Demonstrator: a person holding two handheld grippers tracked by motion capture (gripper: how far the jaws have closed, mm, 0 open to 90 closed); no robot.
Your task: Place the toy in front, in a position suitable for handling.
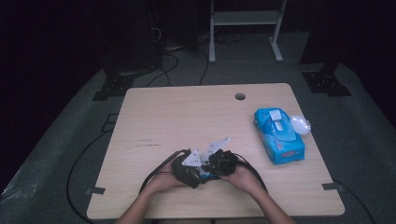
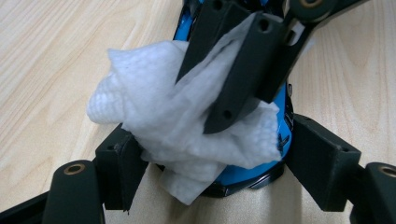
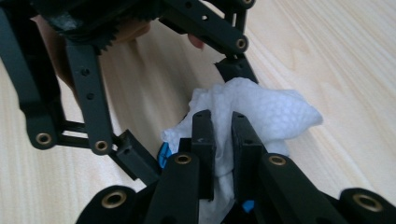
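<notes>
R tool [image 3: 223, 154] clamped on wipe [image 3: 261, 112]; L tool [image 2: 210, 154] grips blue object [image 2: 243, 175].

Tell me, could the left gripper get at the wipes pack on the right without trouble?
Probably not right now: the left gripper grips a blue object, and the right gripper sits between it and the wipes pack.

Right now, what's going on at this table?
A person works two handheld grippers close together at the near edge of the wooden table. The left gripper clamps a blue object between its jaws, while the right gripper pinches a white wet wipe and holds it against that object. A blue wipes pack lies at the right.
</notes>
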